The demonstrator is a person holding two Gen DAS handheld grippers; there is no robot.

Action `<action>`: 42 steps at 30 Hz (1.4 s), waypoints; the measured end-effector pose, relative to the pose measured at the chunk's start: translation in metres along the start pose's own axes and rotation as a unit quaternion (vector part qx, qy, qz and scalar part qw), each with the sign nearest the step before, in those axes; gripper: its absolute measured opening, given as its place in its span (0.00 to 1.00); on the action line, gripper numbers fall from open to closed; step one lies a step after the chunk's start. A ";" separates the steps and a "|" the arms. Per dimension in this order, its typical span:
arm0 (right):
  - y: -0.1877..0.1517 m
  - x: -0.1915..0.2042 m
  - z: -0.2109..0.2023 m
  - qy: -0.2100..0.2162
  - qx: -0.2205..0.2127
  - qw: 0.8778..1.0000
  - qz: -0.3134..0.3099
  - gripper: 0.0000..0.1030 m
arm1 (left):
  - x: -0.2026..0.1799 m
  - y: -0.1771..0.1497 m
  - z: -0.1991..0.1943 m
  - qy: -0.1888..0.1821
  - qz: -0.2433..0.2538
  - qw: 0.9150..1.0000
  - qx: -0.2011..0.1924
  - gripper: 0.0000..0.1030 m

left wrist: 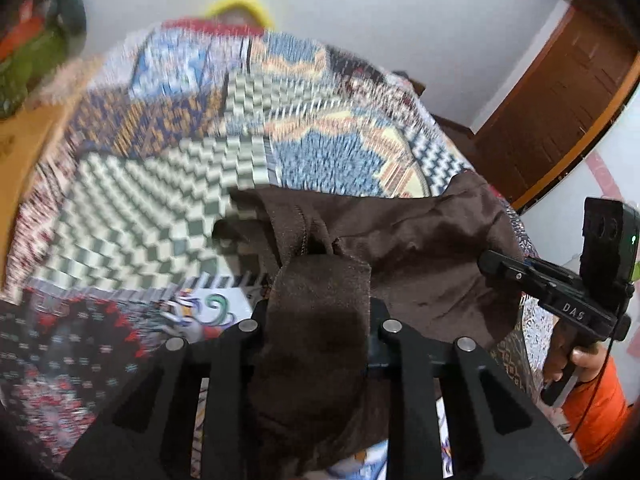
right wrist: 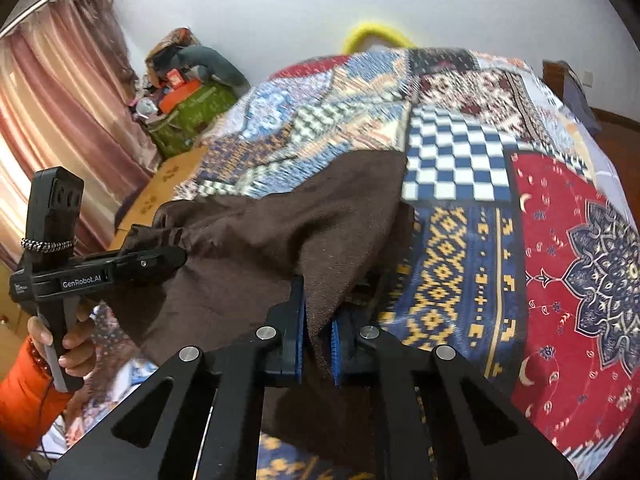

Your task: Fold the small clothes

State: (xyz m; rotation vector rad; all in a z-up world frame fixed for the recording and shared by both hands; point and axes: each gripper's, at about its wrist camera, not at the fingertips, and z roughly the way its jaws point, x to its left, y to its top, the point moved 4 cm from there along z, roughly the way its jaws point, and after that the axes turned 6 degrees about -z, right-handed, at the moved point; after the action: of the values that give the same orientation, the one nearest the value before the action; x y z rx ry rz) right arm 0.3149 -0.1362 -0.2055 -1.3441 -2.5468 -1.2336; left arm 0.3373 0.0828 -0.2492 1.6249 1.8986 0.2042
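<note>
Dark brown fleece garment (right wrist: 280,224) hangs between 2 claws above the patchwork-quilt bed (right wrist: 560,240). Left claw (left wrist: 316,320) pinches 1 corner, fabric bunched over its tips; right claw (right wrist: 318,344) clamps the other corner between blue pads (right wrist: 335,344). Long axis runs left-right, claw to claw, cloth sagging on the far side. Neither hand nearer. Green box (right wrist: 192,116) far left holds clutter, contents unclear.

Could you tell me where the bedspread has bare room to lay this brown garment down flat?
Free: the blue-and-white checked patch and red medallion patch beside the brown fleece garment. Crowded: the bed's left edge, by the cardboard box and green bag pile.
</note>
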 end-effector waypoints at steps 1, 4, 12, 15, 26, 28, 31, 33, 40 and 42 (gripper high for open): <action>0.003 0.008 -0.006 0.003 -0.007 1.000 -0.006 0.08 | -0.002 0.000 -0.014 0.006 0.010 1.000 -0.013 0.24; 0.013 0.030 -0.019 0.008 -0.022 0.999 -0.024 0.08 | -0.001 0.002 -0.046 0.012 0.018 0.999 -0.037 0.24; 0.040 0.108 -0.037 0.039 -0.050 0.996 -0.061 0.08 | 0.034 -0.003 -0.141 0.032 0.006 0.994 -0.104 0.24; 0.040 0.137 -0.026 0.049 -0.045 0.995 -0.076 0.08 | 0.057 -0.012 -0.159 0.046 -0.008 0.993 -0.107 0.24; -0.001 0.175 0.063 0.053 0.048 0.995 -0.065 0.08 | 0.158 -0.062 -0.115 0.069 -0.071 0.995 -0.032 0.24; -0.010 0.172 0.080 0.045 0.070 0.995 -0.063 0.08 | 0.170 -0.069 -0.100 0.079 -0.068 0.994 -0.020 0.25; -0.018 0.160 0.099 0.037 0.100 0.993 -0.044 0.08 | 0.187 -0.079 -0.076 0.097 -0.067 0.993 0.002 0.28; -0.018 0.152 0.106 0.038 0.112 0.992 -0.031 0.08 | 0.197 -0.083 -0.068 0.096 -0.078 0.992 0.008 0.37; -0.014 0.154 0.087 -0.032 0.093 0.991 -0.090 0.12 | 0.217 -0.075 -0.096 0.090 -0.119 0.989 -0.023 0.52; -0.007 0.160 0.073 -0.039 0.067 0.991 -0.109 0.12 | 0.216 -0.071 -0.114 0.112 -0.112 0.987 -0.043 0.53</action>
State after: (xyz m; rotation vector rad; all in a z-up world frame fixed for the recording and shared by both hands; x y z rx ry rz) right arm 0.2328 0.0199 -0.2055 -1.1329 -2.8372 -1.0305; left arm 0.2056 0.2998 -0.2703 1.3671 2.1916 0.3815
